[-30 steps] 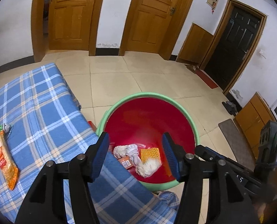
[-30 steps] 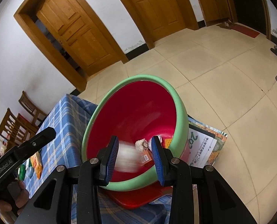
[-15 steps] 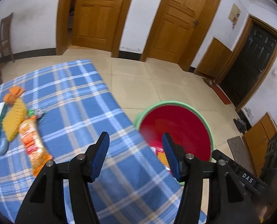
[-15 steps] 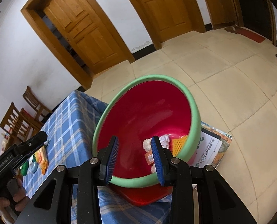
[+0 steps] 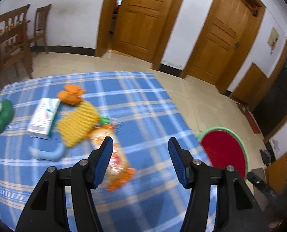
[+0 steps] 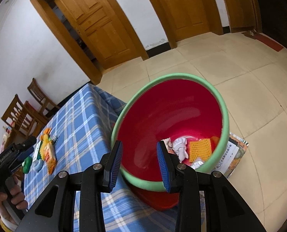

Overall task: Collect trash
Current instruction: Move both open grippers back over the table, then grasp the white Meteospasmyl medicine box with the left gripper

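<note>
A red bin with a green rim [image 6: 223, 116] stands beside the table; inside lie a white crumpled tissue [image 6: 180, 147], a yellow foam net [image 6: 199, 149] and a silver wrapper [image 6: 196, 163]. It also shows in the left wrist view [image 5: 224, 152]. My left gripper [image 5: 139, 160] is open and empty above the blue checked tablecloth [image 5: 143, 104], just right of an orange snack packet [image 5: 116, 160]. Beyond lie a yellow foam net [image 5: 77, 123], a white box [image 5: 43, 118], an orange wrapper [image 5: 71, 94], a blue curved piece [image 5: 48, 153] and a green lid [image 5: 1, 118]. My right gripper [image 6: 139, 164] is open and empty over the bin's near rim.
Wooden chairs [image 5: 14, 44] stand at the far left beyond the table. Wooden doors [image 5: 143, 19] line the far wall. A printed paper sheet [image 6: 232, 154] lies on the tiled floor under the bin. The left gripper shows in the right wrist view [image 6: 12, 152].
My left gripper has swung left from over the bin to over the table's trash. My right gripper has stayed over the bin and drawn back a little; a white piece has dropped into the bin.
</note>
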`<state>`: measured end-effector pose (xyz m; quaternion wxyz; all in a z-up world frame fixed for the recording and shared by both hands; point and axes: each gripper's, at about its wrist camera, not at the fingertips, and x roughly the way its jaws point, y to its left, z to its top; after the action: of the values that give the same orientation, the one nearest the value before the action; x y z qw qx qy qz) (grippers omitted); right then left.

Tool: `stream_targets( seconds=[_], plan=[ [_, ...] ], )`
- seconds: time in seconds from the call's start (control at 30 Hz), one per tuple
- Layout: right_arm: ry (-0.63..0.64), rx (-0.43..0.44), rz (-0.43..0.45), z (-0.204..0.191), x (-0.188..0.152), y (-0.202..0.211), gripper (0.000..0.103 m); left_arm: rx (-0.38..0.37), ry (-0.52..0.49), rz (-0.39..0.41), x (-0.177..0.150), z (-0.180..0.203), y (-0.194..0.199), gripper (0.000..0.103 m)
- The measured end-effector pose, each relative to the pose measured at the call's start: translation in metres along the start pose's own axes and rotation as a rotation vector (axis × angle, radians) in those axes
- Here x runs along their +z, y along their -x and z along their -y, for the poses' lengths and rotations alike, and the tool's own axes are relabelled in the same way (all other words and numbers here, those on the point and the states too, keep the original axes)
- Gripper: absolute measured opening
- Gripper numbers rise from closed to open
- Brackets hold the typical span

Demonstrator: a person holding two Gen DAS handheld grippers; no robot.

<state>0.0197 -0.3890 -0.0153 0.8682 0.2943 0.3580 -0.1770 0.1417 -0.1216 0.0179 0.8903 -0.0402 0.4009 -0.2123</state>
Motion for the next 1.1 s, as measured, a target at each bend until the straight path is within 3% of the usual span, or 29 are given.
stream_targets(
  seconds=[0.23,0.63,1.1],
  plan=[
    [0.033,0.006,-0.015,-0.021,-0.001,-0.004,0.043,0.116,0.027,0.018,0.017,-0.054,0.003,0.06],
    [0.088,0.003,-0.033,-0.056,-0.003,-0.008,0.043,0.222,0.04,0.0,0.032,-0.114,-0.012,0.06],
    [0.156,-0.001,-0.077,-0.099,-0.007,-0.026,0.044,0.221,0.083,-0.054,0.032,-0.15,-0.043,0.06]
  ],
)
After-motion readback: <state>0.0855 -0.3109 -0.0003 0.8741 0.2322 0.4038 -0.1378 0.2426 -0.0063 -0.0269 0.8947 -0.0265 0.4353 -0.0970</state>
